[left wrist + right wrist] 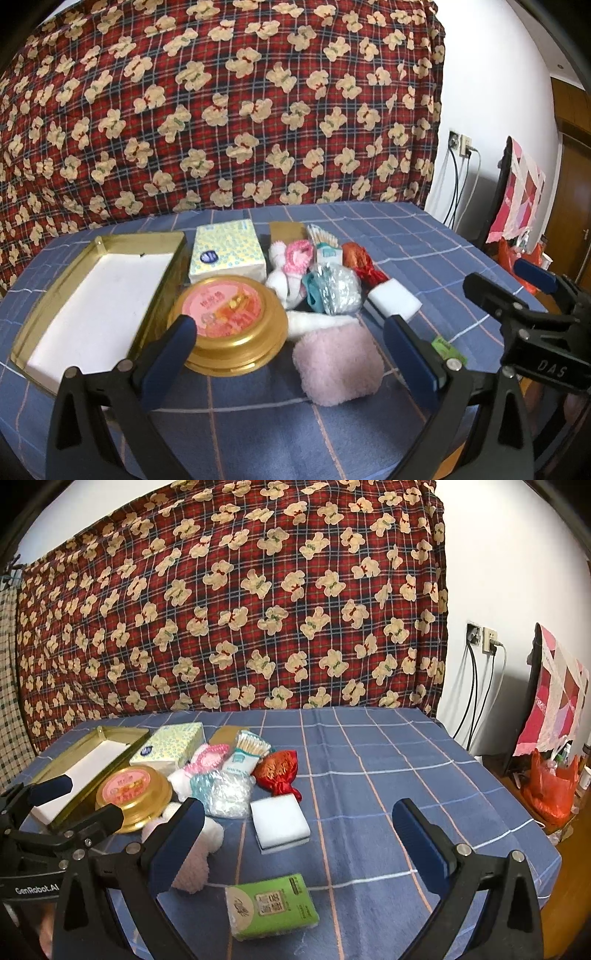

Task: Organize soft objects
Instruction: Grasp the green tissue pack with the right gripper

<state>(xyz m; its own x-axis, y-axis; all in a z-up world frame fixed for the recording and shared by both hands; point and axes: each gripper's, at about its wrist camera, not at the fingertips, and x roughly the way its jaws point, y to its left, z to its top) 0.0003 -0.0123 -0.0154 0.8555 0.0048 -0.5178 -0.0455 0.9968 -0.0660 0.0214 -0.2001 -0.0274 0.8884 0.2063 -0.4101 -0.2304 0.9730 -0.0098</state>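
The pink fluffy pad (338, 363) lies at lower centre of the left wrist view, between the spread fingers of the left gripper (291, 358), which hold nothing. Just beyond it sit the gold round tin (231, 325), the white sponge (395, 297) and, at the left of the frame, the open gold tray (94, 295). The right gripper (297, 845) is also wide open and empty, above the green tissue pack (271, 906) on the counter (388, 760). Best to centre on the pad and close gently, avoiding the tin.
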